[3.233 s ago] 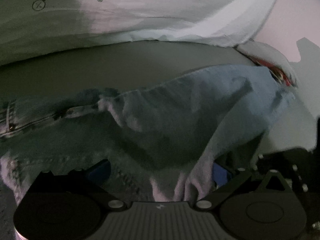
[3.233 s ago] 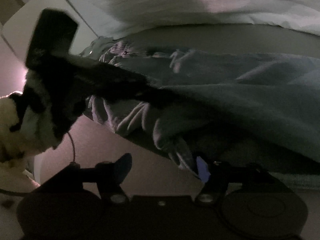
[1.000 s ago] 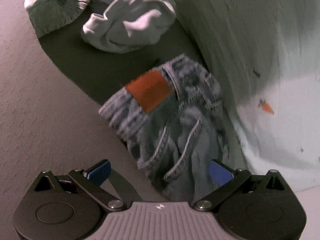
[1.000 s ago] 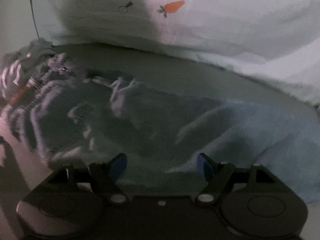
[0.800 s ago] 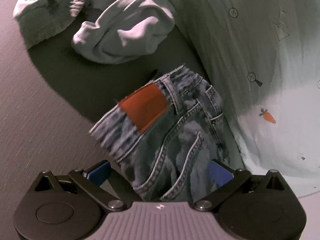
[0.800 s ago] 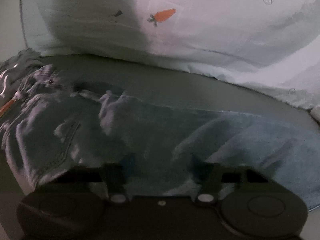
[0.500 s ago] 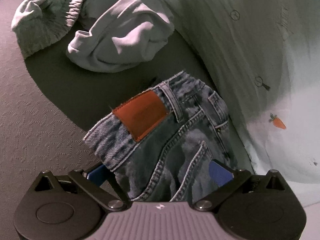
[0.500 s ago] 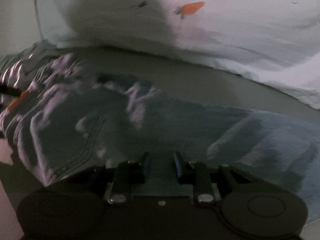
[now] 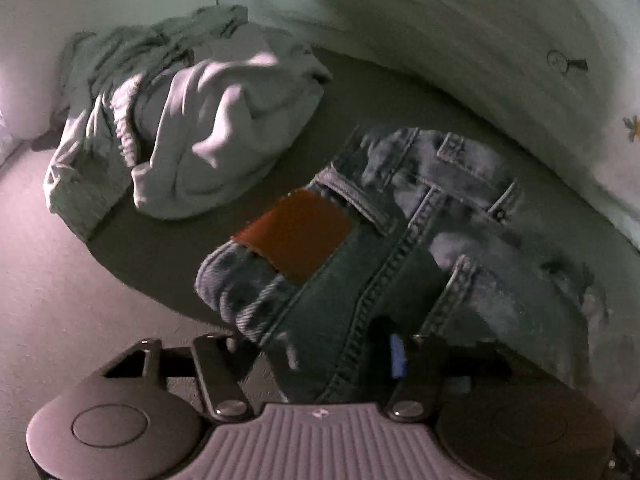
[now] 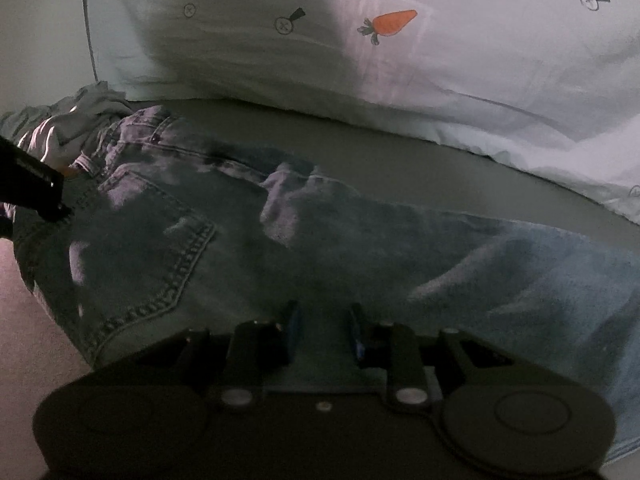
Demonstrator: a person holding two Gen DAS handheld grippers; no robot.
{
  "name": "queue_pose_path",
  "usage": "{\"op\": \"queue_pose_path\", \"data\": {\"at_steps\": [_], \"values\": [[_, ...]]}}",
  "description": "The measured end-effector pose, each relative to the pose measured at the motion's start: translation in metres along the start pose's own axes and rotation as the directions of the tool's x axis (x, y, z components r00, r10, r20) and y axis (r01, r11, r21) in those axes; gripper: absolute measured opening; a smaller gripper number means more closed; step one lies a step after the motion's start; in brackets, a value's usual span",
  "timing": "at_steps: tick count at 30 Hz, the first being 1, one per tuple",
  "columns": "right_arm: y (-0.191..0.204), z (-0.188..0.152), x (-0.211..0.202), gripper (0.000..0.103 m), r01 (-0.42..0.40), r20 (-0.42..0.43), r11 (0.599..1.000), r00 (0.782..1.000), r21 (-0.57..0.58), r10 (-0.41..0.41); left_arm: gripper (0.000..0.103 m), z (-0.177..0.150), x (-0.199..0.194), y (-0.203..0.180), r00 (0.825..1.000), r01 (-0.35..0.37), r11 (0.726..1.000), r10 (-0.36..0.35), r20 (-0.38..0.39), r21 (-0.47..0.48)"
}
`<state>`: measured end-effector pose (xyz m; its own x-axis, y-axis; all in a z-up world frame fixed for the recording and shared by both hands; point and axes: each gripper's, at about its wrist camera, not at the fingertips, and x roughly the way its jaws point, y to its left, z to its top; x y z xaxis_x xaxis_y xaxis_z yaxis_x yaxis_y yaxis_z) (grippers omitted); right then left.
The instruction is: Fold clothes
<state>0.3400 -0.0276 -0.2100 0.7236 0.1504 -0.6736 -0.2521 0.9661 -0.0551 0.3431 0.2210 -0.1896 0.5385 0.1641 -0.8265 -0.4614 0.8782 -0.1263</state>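
Both tongs are down on the jeans (image 9: 452,248) at once. Left gripper (image 9: 344,354) is clamped across the waistband end, denim bunched between its arms, one blue pad (image 9: 396,356) showing against the cloth while the other finger is buried under the fabric. Right gripper (image 10: 322,330) has its two blue-tipped fingers drawn close together, pinching a fold at the near edge of the jeans, roughly at the seat-to-thigh stretch.

Just ahead of the left tongs sits the orange-brown patch (image 9: 294,236) on the waistband, with a belt loop beside it and a line of heavy stitching running back toward the fingers. Ahead of the right tongs and off to its left lies a back pocket (image 10: 152,240); the legs trail away to its right, paler there.

Beyond the left tongs, up and to the left, lies a heap of pale crumpled clothes (image 9: 180,136) on the same dark mat (image 9: 168,256), clear of the jeans. Past both tongs rises a white bedsheet (image 10: 460,80) (printed with little carrots (image 10: 390,22)), its lower edge draping onto the mat right behind the denim. In the right wrist view the black body of the left tool (image 10: 30,188) pokes in at far left, over the waistband. Pale carpet (image 9: 60,300) spreads to the left of the mat.
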Motion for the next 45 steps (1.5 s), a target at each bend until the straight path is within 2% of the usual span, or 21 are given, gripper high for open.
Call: {"op": "queue_pose_path", "data": {"at_steps": [3, 7, 11, 14, 17, 21, 22, 24, 25, 26, 28, 29, 30, 31, 32, 35, 37, 38, 40, 43, 45], "values": [[-0.001, 0.001, -0.002, 0.027, -0.009, -0.011, 1.0, 1.0, -0.001, 0.009, 0.039, 0.008, -0.013, -0.003, 0.999, 0.023, 0.999, -0.024, 0.036, 0.029], [-0.012, 0.003, -0.017, 0.026, 0.014, -0.023, 1.0, 1.0, -0.01, -0.014, 0.036, 0.013, -0.052, -0.02, 0.981, 0.067, 0.986, -0.093, 0.17, 0.154], [-0.052, -0.006, -0.057, 0.026, 0.122, 0.034, 0.982, 0.991, 0.145, -0.128, 0.035, 0.018, -0.105, -0.06, 0.936, 0.144, 0.941, -0.229, 0.266, 0.306], [-0.091, -0.02, -0.094, 0.027, 0.212, 0.047, 0.933, 0.971, 0.292, -0.235, 0.035, 0.01, -0.148, -0.107, 0.888, 0.175, 0.873, -0.339, 0.31, 0.455], [-0.127, -0.04, -0.133, 0.027, 0.28, 0.044, 0.863, 0.944, 0.42, -0.327, 0.027, -0.013, -0.187, -0.165, 0.823, 0.268, 0.753, -0.503, 0.263, 0.6], [-0.16, -0.068, -0.164, 0.028, 0.331, -0.005, 0.79, 0.924, 0.516, -0.383, 0.031, -0.084, -0.197, -0.258, 0.739, 0.388, 0.482, -0.672, 0.047, 0.786], [-0.167, -0.075, -0.171, 0.028, 0.341, -0.021, 0.772, 0.92, 0.536, -0.392, 0.035, -0.104, -0.192, -0.281, 0.729, 0.403, 0.41, -0.685, -0.015, 0.818], [-0.182, -0.089, -0.184, 0.029, 0.362, -0.053, 0.734, 0.911, 0.574, -0.408, 0.056, -0.146, -0.175, -0.321, 0.751, 0.41, 0.287, -0.645, -0.142, 0.866], [-0.189, -0.096, -0.191, 0.031, 0.372, -0.069, 0.714, 0.907, 0.592, -0.416, 0.058, -0.164, -0.168, -0.338, 0.759, 0.422, 0.231, -0.619, -0.202, 0.877], [-0.196, -0.102, -0.197, 0.034, 0.381, -0.085, 0.695, 0.903, 0.609, -0.421, 0.058, -0.173, -0.166, -0.343, 0.758, 0.451, 0.204, -0.601, -0.252, 0.869], [-0.205, -0.105, -0.201, 0.047, 0.368, -0.095, 0.698, 0.913, 0.614, -0.398, 0.067, -0.172, -0.167, -0.333, 0.718, 0.527, 0.198, -0.624, -0.308, 0.826], [-0.208, -0.104, -0.2, 0.05, 0.353, -0.089, 0.706, 0.92, 0.614, -0.383, 0.083, -0.165, -0.168, -0.322, 0.695, 0.56, 0.2, -0.642, -0.324, 0.804], [-0.211, -0.102, -0.199, 0.051, 0.33, -0.079, 0.717, 0.93, 0.614, -0.36, 0.091, -0.157, -0.168, -0.314, 0.69, 0.568, 0.22, -0.653, -0.313, 0.793], [-0.214, -0.099, -0.196, 0.052, 0.301, -0.068, 0.728, 0.941, 0.615, -0.331, 0.091, -0.15, -0.17, -0.308, 0.702, 0.555, 0.259, -0.655, -0.279, 0.791], [-0.216, -0.096, -0.192, 0.053, 0.271, -0.054, 0.738, 0.951, 0.618, -0.303, 0.091, -0.141, -0.166, -0.297, 0.729, 0.528, 0.314, -0.644, -0.232, 0.789], [-0.223, -0.081, -0.172, 0.063, 0.122, 0.016, 0.758, 0.985, 0.64, -0.171, 0.091, -0.113, -0.141, -0.264, 0.835, 0.422, 0.504, -0.54, -0.106, 0.753], [-0.233, -0.072, -0.149, 0.077, -0.008, 0.074, 0.721, 0.995, 0.693, -0.061, 0.091, -0.097, -0.12, -0.241, 0.9, 0.337, 0.622, -0.433, -0.048, 0.707], [-0.239, -0.071, -0.136, 0.078, -0.058, 0.095, 0.685, 0.995, 0.727, -0.017, 0.091, -0.091, -0.108, -0.231, 0.926, 0.297, 0.668, -0.376, -0.035, 0.682], [-0.246, -0.068, -0.107, 0.078, -0.114, 0.109, 0.619, 0.993, 0.777, 0.046, 0.091, -0.084, -0.091, -0.215, 0.948, 0.271, 0.717, -0.313, -0.05, 0.642], [-0.241, -0.056, -0.07, 0.077, -0.103, 0.07, 0.635, 0.995, 0.766, 0.077, 0.091, -0.074, -0.067, -0.192, 0.972, 0.225, 0.784, -0.219, -0.08, 0.579], [-0.233, -0.051, -0.058, 0.078, -0.091, 0.055, 0.661, 0.996, 0.745, 0.076, 0.092, -0.075, -0.055, -0.183, 0.974, 0.224, 0.804, -0.196, -0.11, 0.55]]}}
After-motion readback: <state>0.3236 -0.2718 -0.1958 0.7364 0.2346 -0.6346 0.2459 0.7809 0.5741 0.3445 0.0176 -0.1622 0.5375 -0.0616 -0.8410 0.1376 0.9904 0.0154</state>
